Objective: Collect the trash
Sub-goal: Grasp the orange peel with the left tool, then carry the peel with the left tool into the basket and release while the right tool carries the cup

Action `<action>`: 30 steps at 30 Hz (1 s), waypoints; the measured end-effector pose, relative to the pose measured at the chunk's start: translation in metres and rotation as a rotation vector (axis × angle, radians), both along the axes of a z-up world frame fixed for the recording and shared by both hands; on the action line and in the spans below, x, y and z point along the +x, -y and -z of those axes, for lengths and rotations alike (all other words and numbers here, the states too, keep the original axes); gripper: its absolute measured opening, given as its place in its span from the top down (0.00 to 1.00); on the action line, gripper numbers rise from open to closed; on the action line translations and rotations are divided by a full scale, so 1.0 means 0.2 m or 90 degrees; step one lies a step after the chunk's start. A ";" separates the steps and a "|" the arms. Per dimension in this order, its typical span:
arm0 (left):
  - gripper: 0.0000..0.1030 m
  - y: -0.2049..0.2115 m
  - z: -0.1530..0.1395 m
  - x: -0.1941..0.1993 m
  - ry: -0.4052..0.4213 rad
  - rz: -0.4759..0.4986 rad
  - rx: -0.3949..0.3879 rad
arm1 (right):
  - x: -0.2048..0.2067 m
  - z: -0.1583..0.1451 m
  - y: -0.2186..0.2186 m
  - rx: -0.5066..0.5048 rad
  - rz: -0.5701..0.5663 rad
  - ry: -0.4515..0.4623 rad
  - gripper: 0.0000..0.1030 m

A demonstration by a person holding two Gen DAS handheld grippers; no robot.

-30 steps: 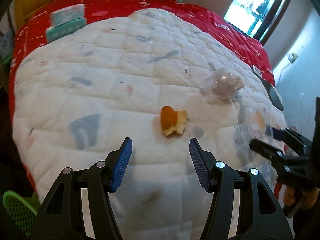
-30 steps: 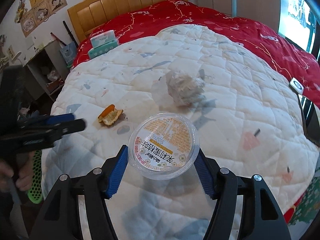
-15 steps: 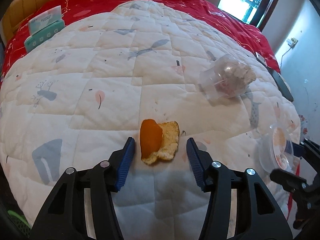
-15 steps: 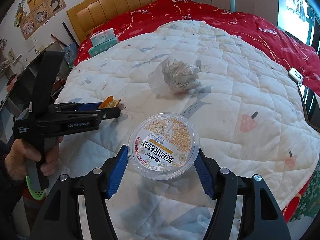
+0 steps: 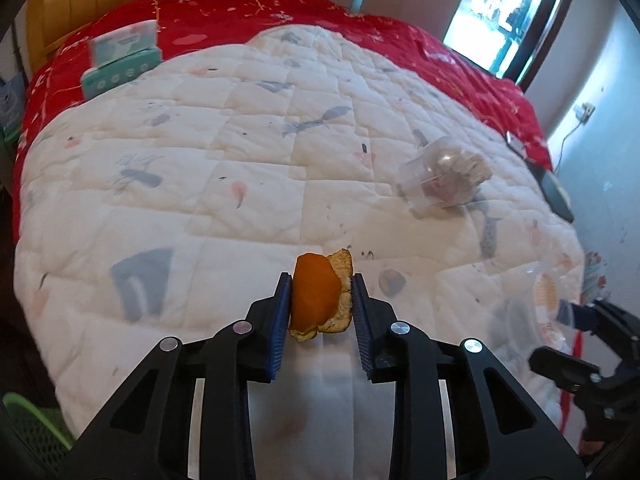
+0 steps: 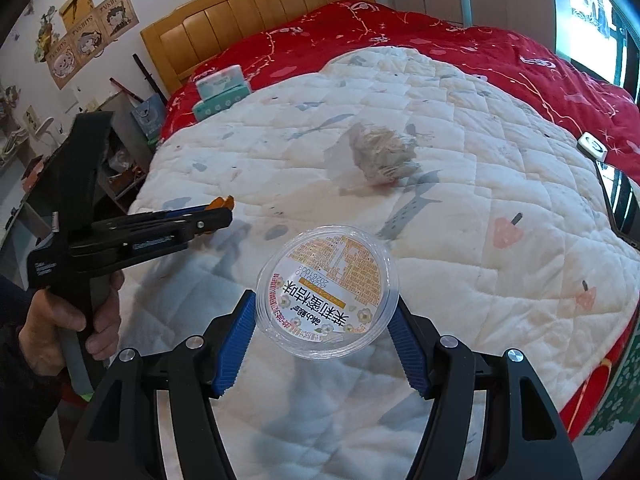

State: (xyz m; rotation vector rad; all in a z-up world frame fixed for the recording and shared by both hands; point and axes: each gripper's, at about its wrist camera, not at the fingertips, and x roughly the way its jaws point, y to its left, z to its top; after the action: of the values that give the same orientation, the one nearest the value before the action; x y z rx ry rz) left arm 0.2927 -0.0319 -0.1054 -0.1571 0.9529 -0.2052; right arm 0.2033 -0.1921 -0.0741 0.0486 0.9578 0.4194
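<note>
An orange peel (image 5: pixel 316 296) lies on the white quilt (image 5: pixel 224 152) near its front edge. My left gripper (image 5: pixel 319 280) is closing on the peel, and both blue pads press its sides. From the right wrist view the same left gripper (image 6: pixel 212 216) is seen side on in a hand, with the orange peel (image 6: pixel 222 202) at its tips. My right gripper (image 6: pixel 326 304) is shut on a clear round plastic container (image 6: pixel 328 288) with a printed label, held above the quilt. A clear cup stuffed with crumpled tissue (image 5: pixel 440 178) lies on its side further back.
A teal tissue box (image 5: pixel 120 56) sits at the back left on the red blanket (image 5: pixel 248 12). A green mesh basket (image 5: pixel 28 424) shows below the bed's near-left corner. A phone (image 6: pixel 620 204) lies at the bed's right edge. Shelves and a wooden headboard (image 6: pixel 256 12) stand behind.
My left gripper moved forward to the orange peel and its jaws closed from wide apart onto it. The right gripper kept its hold on the plastic container.
</note>
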 end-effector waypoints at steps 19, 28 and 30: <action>0.72 -0.53 -0.30 -0.77 0.081 -0.136 -0.007 | -0.38 -0.12 -0.47 0.017 -0.114 0.014 0.39; 0.72 -0.84 -0.27 -1.10 0.072 -0.233 -0.002 | -0.50 -0.14 -0.68 0.015 -0.171 0.014 0.39; 0.72 -0.92 -0.25 -1.18 0.065 -0.258 -0.003 | -0.53 -0.14 -0.73 0.012 -0.183 0.014 0.39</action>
State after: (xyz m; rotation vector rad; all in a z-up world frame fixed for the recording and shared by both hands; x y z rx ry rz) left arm 0.0573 0.1513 -0.0557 -0.3363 0.7998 0.1560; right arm 0.0973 -0.0470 -0.0454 -0.0777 0.9426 0.6928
